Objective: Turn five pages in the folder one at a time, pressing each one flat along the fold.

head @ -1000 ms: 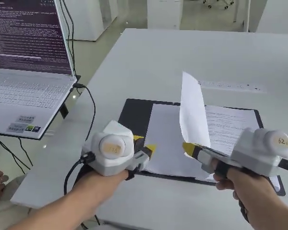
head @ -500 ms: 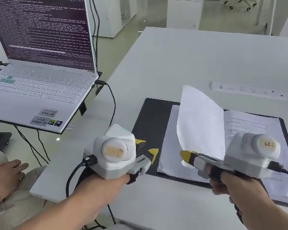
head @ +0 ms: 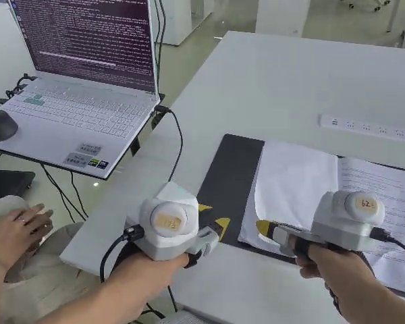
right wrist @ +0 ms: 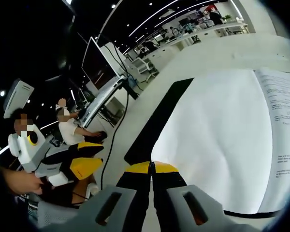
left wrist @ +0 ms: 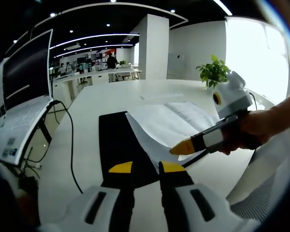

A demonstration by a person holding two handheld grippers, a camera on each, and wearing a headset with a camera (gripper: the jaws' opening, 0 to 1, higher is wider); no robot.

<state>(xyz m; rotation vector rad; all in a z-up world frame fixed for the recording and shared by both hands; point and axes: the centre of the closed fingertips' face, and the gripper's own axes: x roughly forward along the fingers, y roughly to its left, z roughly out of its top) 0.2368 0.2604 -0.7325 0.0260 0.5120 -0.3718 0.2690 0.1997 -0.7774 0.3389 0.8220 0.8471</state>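
While the right gripper (head: 262,227) pinches the page (head: 293,182) over the folder (head: 229,169), the left gripper (head: 213,216) sits narrowly parted, empty. White table (head: 290,74), laptop (head: 74,115) at left, open-plan office behind.

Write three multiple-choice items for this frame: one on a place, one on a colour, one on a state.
1. In the head view, where is the open silver laptop relative to the flat black folder?
A. To its left
B. On top of it
C. To its right

2. What colour are the tips of the left claw?
A. Red
B. Yellow
C. Green

3. How is the right claw?
A. Wide open above the laptop
B. Shut at the near edge of the curved white paper page
C. Wide open over the folder's far edge

Answers:
1 A: the laptop sits off the folder's left side.
2 B: both tips are yellow in the left gripper view.
3 B: its jaws meet at the page's edge in the right gripper view.
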